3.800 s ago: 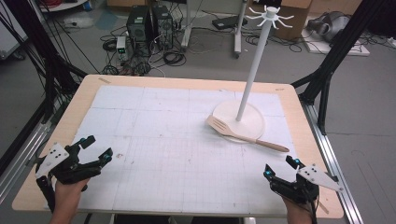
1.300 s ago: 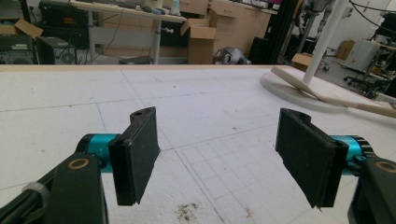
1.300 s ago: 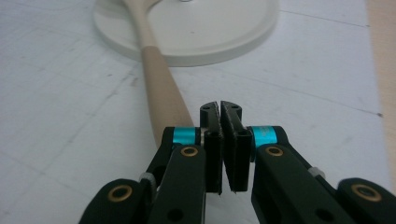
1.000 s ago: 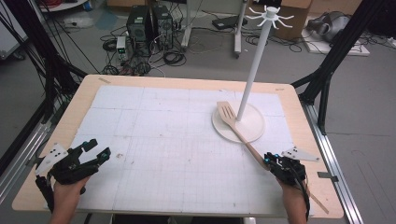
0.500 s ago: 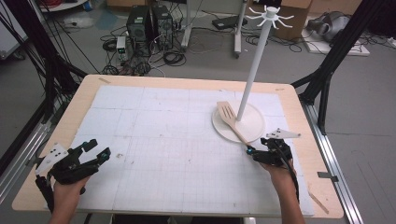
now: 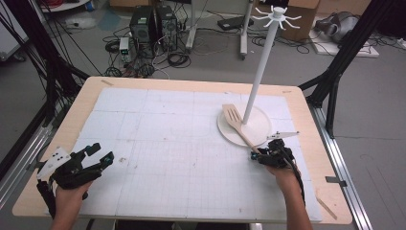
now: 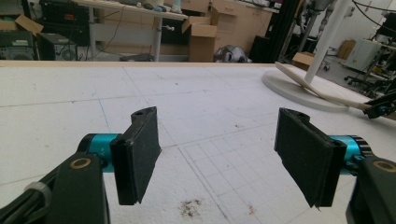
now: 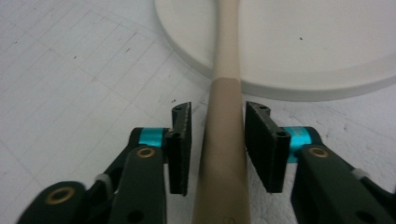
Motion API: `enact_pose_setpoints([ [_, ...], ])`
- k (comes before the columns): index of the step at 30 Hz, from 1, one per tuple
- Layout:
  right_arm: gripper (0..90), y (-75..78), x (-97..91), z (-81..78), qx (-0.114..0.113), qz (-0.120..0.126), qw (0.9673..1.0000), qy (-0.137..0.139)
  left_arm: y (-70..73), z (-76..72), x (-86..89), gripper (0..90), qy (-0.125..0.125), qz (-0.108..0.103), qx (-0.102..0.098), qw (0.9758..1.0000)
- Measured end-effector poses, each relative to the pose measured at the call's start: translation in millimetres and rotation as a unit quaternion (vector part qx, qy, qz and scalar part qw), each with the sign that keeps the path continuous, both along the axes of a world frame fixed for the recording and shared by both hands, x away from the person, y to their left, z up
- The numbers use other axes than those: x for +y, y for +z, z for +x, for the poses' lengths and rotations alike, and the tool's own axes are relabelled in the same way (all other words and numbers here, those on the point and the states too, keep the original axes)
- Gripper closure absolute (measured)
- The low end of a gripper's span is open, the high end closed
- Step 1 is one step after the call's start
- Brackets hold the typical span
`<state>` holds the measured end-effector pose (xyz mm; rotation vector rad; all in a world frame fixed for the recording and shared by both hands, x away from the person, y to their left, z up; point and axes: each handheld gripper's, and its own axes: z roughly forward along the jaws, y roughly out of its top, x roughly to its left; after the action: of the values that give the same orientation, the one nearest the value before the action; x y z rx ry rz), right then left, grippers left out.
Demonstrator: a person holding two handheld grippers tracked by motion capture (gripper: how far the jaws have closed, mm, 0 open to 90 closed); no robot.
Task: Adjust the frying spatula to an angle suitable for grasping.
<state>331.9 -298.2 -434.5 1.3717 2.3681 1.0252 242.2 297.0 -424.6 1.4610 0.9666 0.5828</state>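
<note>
A wooden slotted spatula (image 6: 233,116) lies with its head on the white round base (image 6: 261,129) of a tall hook stand (image 6: 261,72). Its handle runs off the base toward the table's front right. My right gripper (image 6: 257,154) straddles that handle (image 8: 224,116); the jaws have just been closing, with a thin gap still showing beside the left pad (image 8: 181,140). My left gripper (image 6: 100,157) rests at the front left corner. In the left gripper view its jaws (image 7: 217,158) stand wide apart with nothing between them.
A white gridded mat (image 6: 167,143) covers the wooden table (image 6: 306,120). From the left gripper view, the stand's base (image 7: 289,86), the spatula (image 7: 322,91) and the right gripper (image 7: 380,109) lie far right. Black frame posts flank the table; cables and boxes lie on the floor beyond.
The spatula's handle has swung from pointing right to pointing front right. My right gripper moved up along the handle toward the stand base. The left hand stayed put.
</note>
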Motion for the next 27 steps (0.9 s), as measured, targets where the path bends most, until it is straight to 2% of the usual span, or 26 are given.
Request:
enact_pose_setpoints([
  [5,70.1,-1.0,1.3,0.4,-0.006,-0.013,0.9999,-0.004,0.1,-0.1,0.2,31.0,0.000,0.001,0.000,1.0000],
  [7,70.3,-0.2,3.3,-0.9,-0.017,-0.021,0.9996,-0.004,0.0,0.0,0.3,31.1,0.000,0.001,0.000,1.0000],
  [8,70.5,2.2,6.3,-3.0,-0.035,-0.024,0.9991,-0.001,-0.1,0.1,0.0,31.1,0.000,0.000,0.001,1.0000],
  [10,70.6,3.8,8.6,-4.1,-0.040,-0.022,0.9990,0.002,-0.1,0.3,0.1,31.1,-0.002,0.002,0.000,1.0000],
  [16,70.7,3.9,13.1,-6.0,-0.043,-0.028,0.9985,0.020,-0.1,0.2,0.2,31.1,0.000,0.000,0.000,1.0000],
  [19,70.7,4.0,16.3,-7.7,-0.043,-0.024,0.9982,0.035,-0.1,0.3,0.1,31.1,-0.001,0.000,0.000,1.0000],
  [20,70.7,4.0,20.3,-9.4,-0.045,-0.025,0.9975,0.049,-0.1,0.4,0.3,31.1,-0.001,0.001,0.000,1.0000],
  [27,70.7,5.1,23.6,-12.8,-0.050,-0.021,0.9965,0.063,0.0,0.2,0.5,31.1,0.000,0.000,0.000,1.0000],
])
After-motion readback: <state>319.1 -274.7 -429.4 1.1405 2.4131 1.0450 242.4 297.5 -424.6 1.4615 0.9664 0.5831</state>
